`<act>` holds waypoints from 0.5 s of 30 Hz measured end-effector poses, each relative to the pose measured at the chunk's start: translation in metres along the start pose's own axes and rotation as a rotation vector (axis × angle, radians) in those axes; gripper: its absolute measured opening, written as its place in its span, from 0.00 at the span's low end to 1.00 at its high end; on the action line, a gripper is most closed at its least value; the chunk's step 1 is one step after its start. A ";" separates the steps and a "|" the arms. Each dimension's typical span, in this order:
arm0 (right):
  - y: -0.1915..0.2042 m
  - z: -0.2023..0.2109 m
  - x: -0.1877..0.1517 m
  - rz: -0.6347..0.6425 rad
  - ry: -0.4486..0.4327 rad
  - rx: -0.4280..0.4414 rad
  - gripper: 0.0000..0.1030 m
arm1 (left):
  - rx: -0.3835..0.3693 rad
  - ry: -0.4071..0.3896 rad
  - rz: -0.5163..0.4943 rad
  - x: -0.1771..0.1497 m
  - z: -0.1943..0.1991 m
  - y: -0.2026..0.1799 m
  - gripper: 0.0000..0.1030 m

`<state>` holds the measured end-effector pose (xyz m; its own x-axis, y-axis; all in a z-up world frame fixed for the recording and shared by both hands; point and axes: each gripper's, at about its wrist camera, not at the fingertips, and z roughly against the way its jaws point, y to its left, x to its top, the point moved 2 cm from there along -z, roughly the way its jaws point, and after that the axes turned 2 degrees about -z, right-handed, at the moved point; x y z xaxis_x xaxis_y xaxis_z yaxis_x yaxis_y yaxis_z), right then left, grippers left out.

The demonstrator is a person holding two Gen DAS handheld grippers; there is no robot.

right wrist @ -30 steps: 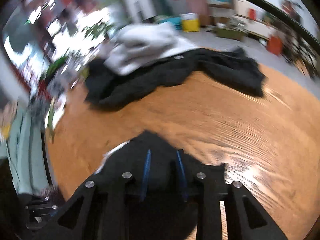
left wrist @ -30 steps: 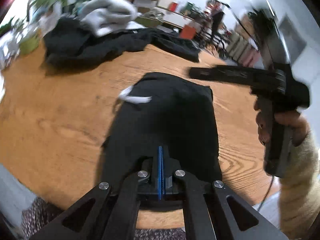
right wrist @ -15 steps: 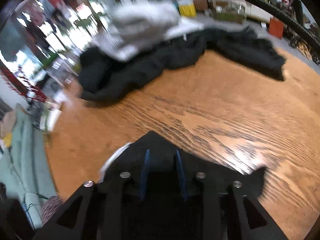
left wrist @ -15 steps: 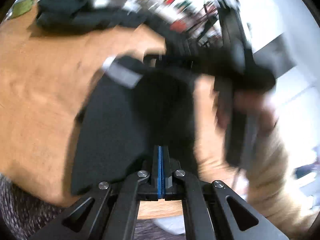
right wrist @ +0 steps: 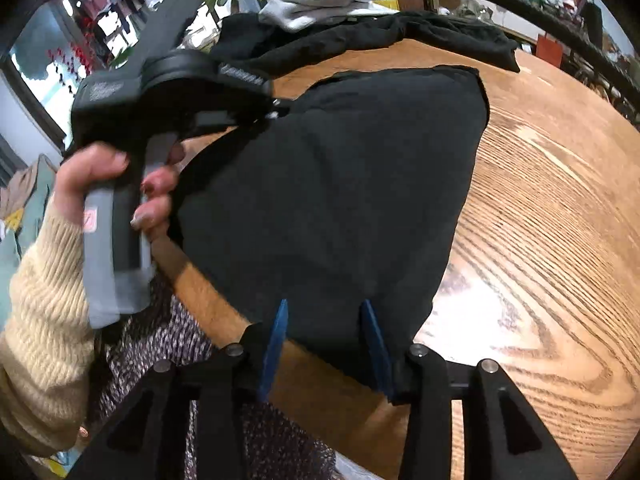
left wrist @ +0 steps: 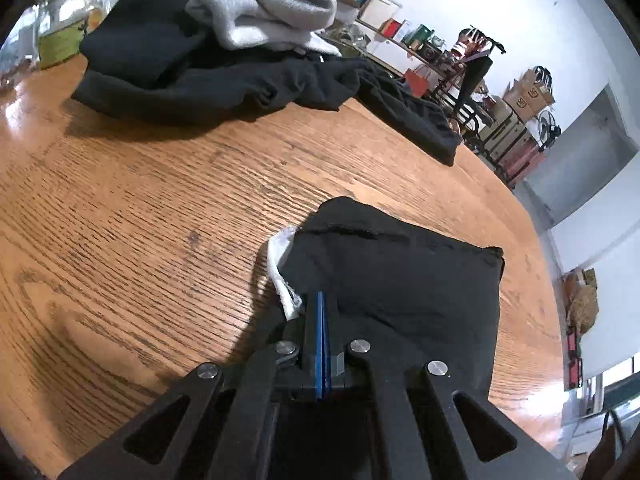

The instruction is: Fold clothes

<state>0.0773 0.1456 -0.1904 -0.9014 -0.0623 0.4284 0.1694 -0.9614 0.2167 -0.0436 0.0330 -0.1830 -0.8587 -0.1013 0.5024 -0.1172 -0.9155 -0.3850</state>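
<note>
A folded black garment [left wrist: 400, 280] lies on the round wooden table [left wrist: 160, 208], with a white label [left wrist: 282, 268] sticking out at its left side. My left gripper [left wrist: 322, 300] is shut, its blue pads pinched on the garment's edge beside the label. In the right wrist view the same garment [right wrist: 340, 180] spreads ahead. My left gripper [right wrist: 278, 114], held by a hand in a cream knit sleeve, meets the garment's far left edge. My right gripper [right wrist: 326, 320] is opening at the near edge; cloth lies between its blue pads and they do not press it.
A heap of black clothes [left wrist: 224, 76] topped by a grey sweatshirt [left wrist: 268, 4] fills the far side of the table. The table's near edge [right wrist: 224, 312] runs under my right gripper, with patterned fabric [right wrist: 160, 352] of the person's lap below. Shelves and boxes [left wrist: 520, 96] stand behind.
Both grippers have swung down onto the folded garment. The right gripper has left the left wrist view, and its pads now stand wider apart. The left gripper has stayed shut.
</note>
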 end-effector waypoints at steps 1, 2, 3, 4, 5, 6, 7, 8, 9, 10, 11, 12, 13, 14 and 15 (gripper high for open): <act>0.003 0.000 -0.002 0.009 0.015 0.001 0.45 | 0.016 -0.016 0.000 0.001 0.005 -0.001 0.03; 0.005 0.001 -0.003 0.015 0.029 0.005 0.46 | 0.037 -0.023 -0.008 0.003 0.007 -0.002 0.03; 0.003 0.005 -0.002 -0.001 0.035 0.028 0.46 | 0.065 -0.023 -0.028 0.002 0.013 -0.005 0.03; -0.002 0.012 0.000 -0.035 0.024 0.059 0.45 | 0.095 -0.009 -0.051 -0.001 0.020 -0.008 0.03; -0.007 0.019 0.003 -0.069 0.011 0.086 0.46 | 0.122 0.023 -0.068 -0.005 0.026 -0.010 0.03; -0.015 0.027 0.007 -0.103 -0.010 0.086 0.46 | 0.147 0.060 -0.084 -0.010 0.031 -0.012 0.03; -0.023 0.035 0.012 -0.134 -0.036 0.059 0.47 | 0.159 0.082 -0.093 -0.013 0.037 -0.014 0.03; -0.031 0.043 0.016 -0.161 -0.060 0.031 0.47 | 0.168 0.101 -0.100 -0.017 0.043 -0.015 0.03; -0.035 0.047 0.019 -0.168 -0.078 -0.008 0.48 | 0.174 0.111 -0.107 -0.020 0.050 -0.017 0.03; -0.038 0.051 0.023 -0.174 -0.095 -0.045 0.53 | 0.177 0.120 -0.109 -0.023 0.055 -0.018 0.03; -0.040 0.052 0.025 -0.176 -0.104 -0.070 0.64 | 0.177 0.129 -0.111 -0.027 0.059 -0.018 0.03; -0.040 0.052 0.027 -0.180 -0.114 -0.087 0.69 | 0.178 0.138 -0.112 -0.030 0.062 -0.018 0.03; -0.040 0.051 0.029 -0.184 -0.122 -0.099 0.73 | 0.181 0.142 -0.116 -0.034 0.066 -0.019 0.04; -0.039 0.047 0.028 -0.188 -0.118 -0.088 0.73 | 0.185 0.145 -0.120 -0.037 0.069 -0.021 0.04; -0.037 0.044 0.027 -0.193 -0.114 -0.078 0.73 | 0.189 0.151 -0.120 -0.041 0.071 -0.021 0.05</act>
<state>0.0640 0.1916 -0.1485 -0.8627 0.1508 0.4827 -0.0369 -0.9707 0.2374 0.0298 0.0287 -0.1402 -0.9105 0.0587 0.4093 -0.1399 -0.9752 -0.1714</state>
